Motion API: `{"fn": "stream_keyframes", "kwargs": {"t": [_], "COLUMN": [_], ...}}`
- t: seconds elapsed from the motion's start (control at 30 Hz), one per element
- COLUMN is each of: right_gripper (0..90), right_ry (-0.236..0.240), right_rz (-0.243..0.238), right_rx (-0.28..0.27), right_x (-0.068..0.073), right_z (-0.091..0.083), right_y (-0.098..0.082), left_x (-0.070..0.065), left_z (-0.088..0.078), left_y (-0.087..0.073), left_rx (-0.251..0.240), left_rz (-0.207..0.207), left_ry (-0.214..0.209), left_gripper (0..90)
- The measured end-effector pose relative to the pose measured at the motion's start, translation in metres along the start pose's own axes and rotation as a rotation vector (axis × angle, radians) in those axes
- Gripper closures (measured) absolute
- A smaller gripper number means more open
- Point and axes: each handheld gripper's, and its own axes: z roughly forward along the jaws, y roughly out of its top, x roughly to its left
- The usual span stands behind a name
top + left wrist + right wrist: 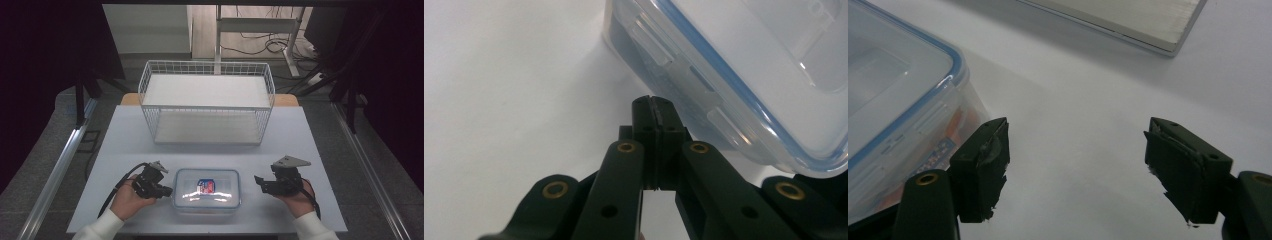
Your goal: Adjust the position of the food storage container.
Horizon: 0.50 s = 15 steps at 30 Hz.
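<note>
Here, clear rectangular plastic box (pixel 206 189), blue-sealed lid.

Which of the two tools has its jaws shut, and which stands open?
The left tool, at the lidded clear container's left end, has its jaws pressed together on nothing. The right tool, beyond the container's other end, stands wide open.

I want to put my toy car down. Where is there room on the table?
Bare table lies between the wire basket and the lidded box, plus strips beside the basket. The near edge is crowded: left claw at the box, right claw beside it.
</note>
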Motion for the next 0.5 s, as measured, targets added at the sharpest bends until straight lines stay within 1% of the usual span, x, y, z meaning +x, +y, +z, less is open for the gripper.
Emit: {"fn": "stream_keyframes", "kwargs": {"t": [0.2,0.27,0.33,0.37,0.4,0.43,0.5], "right_gripper": [25.9,25.9,25.9,25.9,25.9,25.8,25.6], "right_ry": [-0.004,-0.006,-0.005,-0.005,-0.003,0.000,0.007], "right_rz": [0.007,0.008,0.009,0.009,0.010,0.013,0.021], "right_rx": [-0.001,-0.003,-0.005,-0.005,-0.006,-0.011,-0.015], "right_x": [-0.001,-0.002,-0.002,-0.002,-0.002,-0.002,-0.003], "right_z": [0.000,-0.001,-0.002,-0.002,-0.002,-0.002,-0.003], "right_y": [0.000,0.000,0.000,0.000,0.000,-0.001,-0.001], "left_x": [-0.004,-0.003,-0.001,-0.001,0.002,0.005,0.010], "left_z": [0.003,0.004,0.001,0.001,-0.002,-0.004,-0.012], "left_y": [0.004,0.004,0.002,0.002,0.001,0.000,-0.005], "left_rx": [-0.002,-0.013,-0.034,-0.034,-0.053,-0.068,-0.117], "left_rz": [0.010,0.010,0.008,0.008,0.001,-0.006,-0.035], "left_ry": [-0.008,-0.005,-0.008,-0.008,0.007,0.012,0.023], "left_gripper": [90.0,90.0,90.0,90.0,90.0,90.0,90.0]}}
